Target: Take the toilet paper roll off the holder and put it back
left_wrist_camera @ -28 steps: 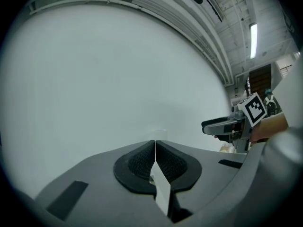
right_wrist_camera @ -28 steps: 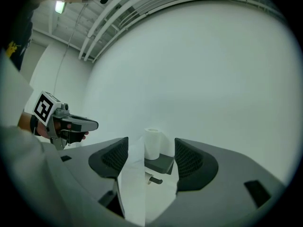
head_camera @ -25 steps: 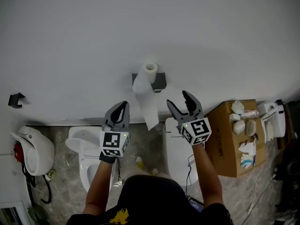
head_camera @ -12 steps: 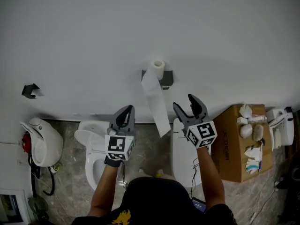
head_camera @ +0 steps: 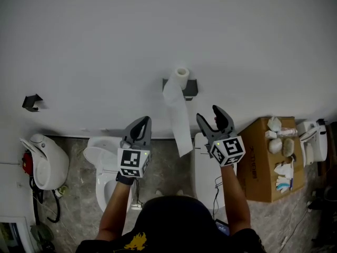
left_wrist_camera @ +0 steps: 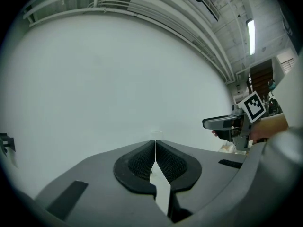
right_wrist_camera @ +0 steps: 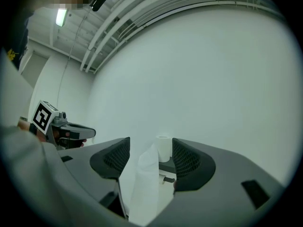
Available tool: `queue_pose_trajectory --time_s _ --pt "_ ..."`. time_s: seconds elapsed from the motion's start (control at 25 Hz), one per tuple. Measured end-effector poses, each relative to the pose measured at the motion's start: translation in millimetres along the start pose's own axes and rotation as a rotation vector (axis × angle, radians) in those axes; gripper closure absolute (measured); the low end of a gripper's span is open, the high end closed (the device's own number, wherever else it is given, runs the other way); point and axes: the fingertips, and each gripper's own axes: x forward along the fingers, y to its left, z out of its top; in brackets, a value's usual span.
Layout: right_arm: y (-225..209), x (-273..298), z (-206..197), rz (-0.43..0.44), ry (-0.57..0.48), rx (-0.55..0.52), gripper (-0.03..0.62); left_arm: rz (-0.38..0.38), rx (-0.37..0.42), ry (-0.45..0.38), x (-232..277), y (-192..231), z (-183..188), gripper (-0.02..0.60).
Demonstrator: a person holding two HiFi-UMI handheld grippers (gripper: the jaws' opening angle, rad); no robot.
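The white toilet paper roll (head_camera: 181,74) stands on a dark holder (head_camera: 190,88) on the white wall, with a long sheet (head_camera: 178,121) hanging down from it. My right gripper (head_camera: 208,115) is raised below and right of the roll, clear of it. Its jaws are apart and closing a little, with nothing between the pads. In the right gripper view the roll (right_wrist_camera: 164,147) and sheet (right_wrist_camera: 144,183) show through the gap of the right gripper (right_wrist_camera: 150,144). My left gripper (head_camera: 141,123) is below and left of the roll, shut and empty (left_wrist_camera: 155,144).
A white toilet (head_camera: 104,168) is under the left gripper and a white closed lid (head_camera: 202,173) under the right. A cardboard box (head_camera: 260,165) with small white items stands at right. A white fixture (head_camera: 45,162) and a black wall hook (head_camera: 31,101) are at left.
The head view has shifted, so the roll sits a little further right in it. Both grippers stay raised below the roll, the right one slightly nearer to it sideways.
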Motion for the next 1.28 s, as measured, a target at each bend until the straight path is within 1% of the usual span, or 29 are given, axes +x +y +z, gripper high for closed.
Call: queue_pose_trajectory --time_s 0.2,0.36,0.52,0.64,0.76,0.84,1.0,1.16,1.28 --pt "2 1 0 0.003 0.003 -0.014 0.350 -0.011 -0.006 -0.006 8 -3 0 0.563" --pt "2 2 -1 0.007 0.008 -0.019 0.412 -0.019 -0.005 -0.012 13 -5 2 0.563" --pt "7 4 1 0.023 0.010 -0.031 0.443 -0.018 -0.008 -0.008 15 -3 0 0.563" --pt "12 7 1 0.038 0.012 -0.035 0.489 -0.016 -0.008 -0.010 14 -1 -1 0.563" --pt "15 8 1 0.053 0.014 -0.032 0.550 -0.013 -0.004 -0.016 14 1 -1 0.563" --pt "17 10 1 0.057 0.013 -0.034 0.572 -0.012 -0.002 -0.017 13 1 -1 0.563" --pt "20 10 2 0.069 0.013 -0.027 0.593 -0.014 -0.005 -0.008 11 0 -1 0.563" --pt "26 13 -1 0.111 0.024 0.014 0.594 -0.017 -0.010 -0.007 10 0 0 0.563" --pt "29 13 -3 0.116 0.026 0.015 0.595 -0.021 -0.006 -0.005 11 0 -1 0.563"
